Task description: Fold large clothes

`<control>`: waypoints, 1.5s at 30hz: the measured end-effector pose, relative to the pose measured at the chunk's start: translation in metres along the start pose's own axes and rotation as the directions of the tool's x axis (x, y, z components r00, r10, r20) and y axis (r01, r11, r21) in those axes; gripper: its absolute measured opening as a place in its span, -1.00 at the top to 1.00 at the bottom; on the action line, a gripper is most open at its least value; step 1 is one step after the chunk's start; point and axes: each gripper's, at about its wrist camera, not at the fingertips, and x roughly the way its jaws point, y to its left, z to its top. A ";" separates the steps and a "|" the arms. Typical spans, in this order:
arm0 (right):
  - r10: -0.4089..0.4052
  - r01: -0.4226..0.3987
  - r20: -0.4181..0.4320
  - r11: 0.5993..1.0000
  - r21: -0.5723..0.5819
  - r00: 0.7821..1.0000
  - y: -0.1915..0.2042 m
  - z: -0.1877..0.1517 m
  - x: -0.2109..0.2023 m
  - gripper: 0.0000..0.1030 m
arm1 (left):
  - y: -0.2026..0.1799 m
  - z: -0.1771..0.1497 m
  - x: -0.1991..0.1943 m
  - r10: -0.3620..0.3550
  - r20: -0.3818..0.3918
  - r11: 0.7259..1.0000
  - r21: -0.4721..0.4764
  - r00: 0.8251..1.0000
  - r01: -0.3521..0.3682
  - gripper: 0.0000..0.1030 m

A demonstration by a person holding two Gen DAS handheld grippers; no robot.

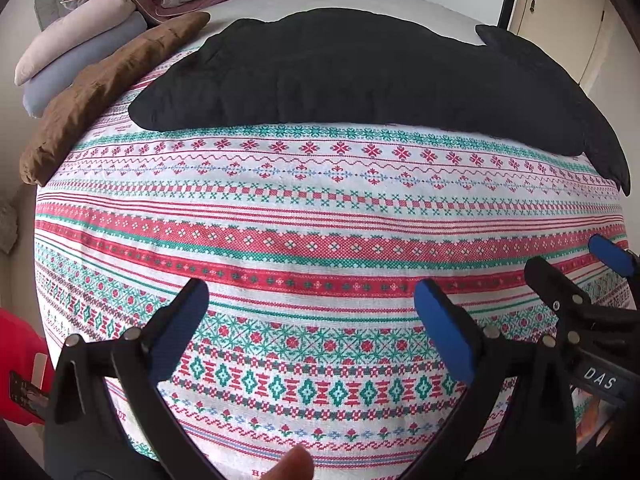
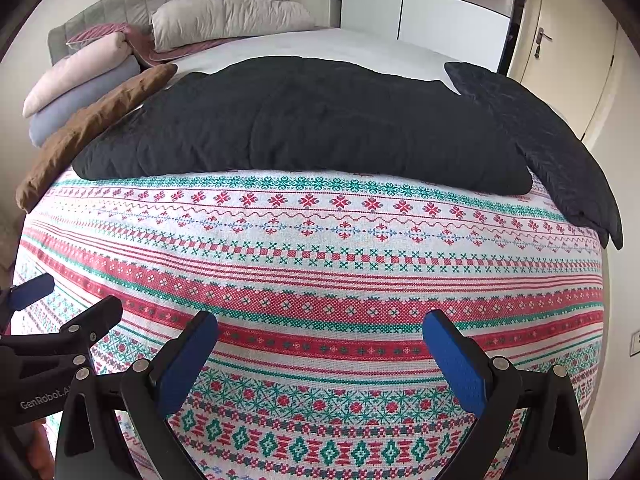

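My black jacket hides the bed beneath; my right tongs run off the picture's edge.

A patterned bedspread covers the bed; stacked pillows at ten o'clock, a door at two.

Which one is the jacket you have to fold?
Look at the bed with the red and green patterned blanket. The jacket lies across it. It is big, black and quilted, unlike the brown cloth and pale pillows beside it.
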 end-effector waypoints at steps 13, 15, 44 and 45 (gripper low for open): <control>0.001 -0.001 -0.004 1.000 -0.001 1.000 0.000 -0.001 0.000 -1.00 | -0.003 0.000 -0.001 0.001 0.002 1.000 0.002 1.000 -0.001 -0.99; 0.001 -0.001 -0.004 1.000 -0.001 1.000 -0.001 -0.001 0.000 -1.00 | -0.003 0.000 -0.001 0.003 0.002 1.000 0.001 1.000 -0.003 -0.99; -0.014 0.013 0.053 1.000 0.025 0.999 -0.007 0.005 -0.024 -1.00 | -0.006 -0.001 -0.025 -0.004 0.078 1.000 -0.002 0.997 0.004 -0.99; -0.016 0.015 0.053 1.000 0.025 0.998 -0.007 0.005 -0.024 -1.00 | -0.005 0.000 -0.026 -0.004 0.080 1.000 -0.002 0.997 0.004 -0.99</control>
